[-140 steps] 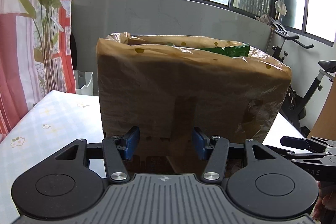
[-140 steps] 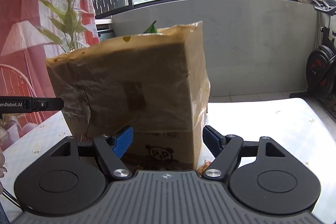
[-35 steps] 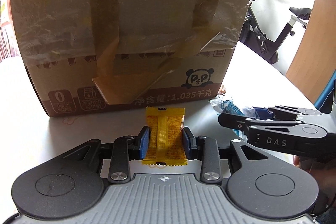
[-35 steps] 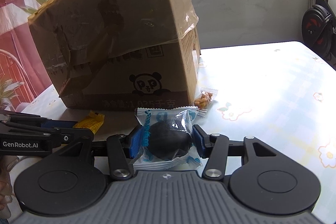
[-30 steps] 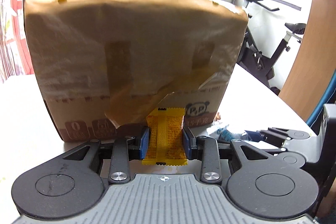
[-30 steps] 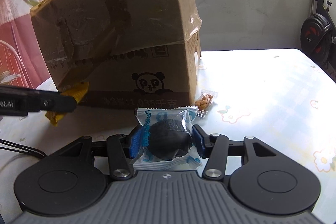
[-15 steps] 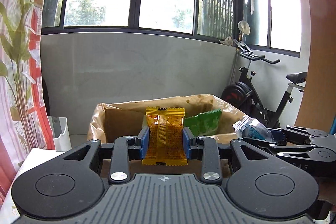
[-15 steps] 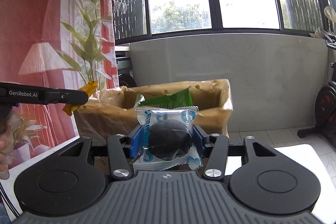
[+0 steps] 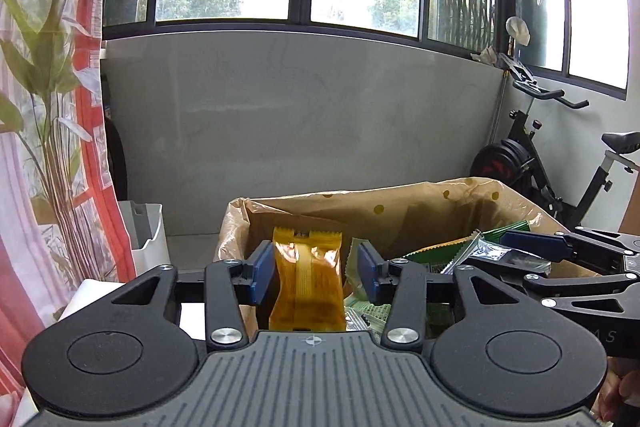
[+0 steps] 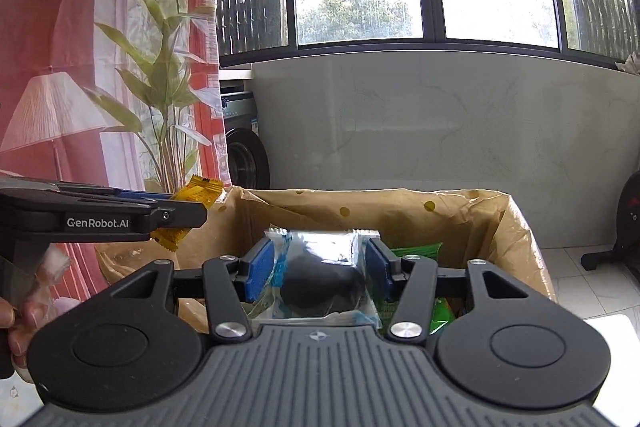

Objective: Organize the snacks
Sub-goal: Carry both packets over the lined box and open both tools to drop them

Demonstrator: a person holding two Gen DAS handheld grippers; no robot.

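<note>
The orange snack packet point(image 9: 307, 279) is hanging upright between the pads of the left gripper point(image 9: 316, 273), whose jaws have just been opening: a gap is showing on its right side, and its left edge is sitting against or just beside the left pad, so it looks released or nearly so. It is sitting above the near left corner of the open cardboard box point(image 9: 400, 205), a placement that seems meant to let it drop straight inside. The clear packet with a dark round snack point(image 10: 320, 279) is lying between the pads of the right gripper point(image 10: 318, 273), whose jaws have also just been opening; narrow gaps are showing on both sides, so that grip is slackening too, over the box's middle. Inside the box, which is lined with brown plastic film, green packets point(image 9: 444, 259) are already lying against its right wall. Beyond the box, a grey wall is running under the windows, with an exercise bike point(image 9: 552, 155) standing at the right.
</note>
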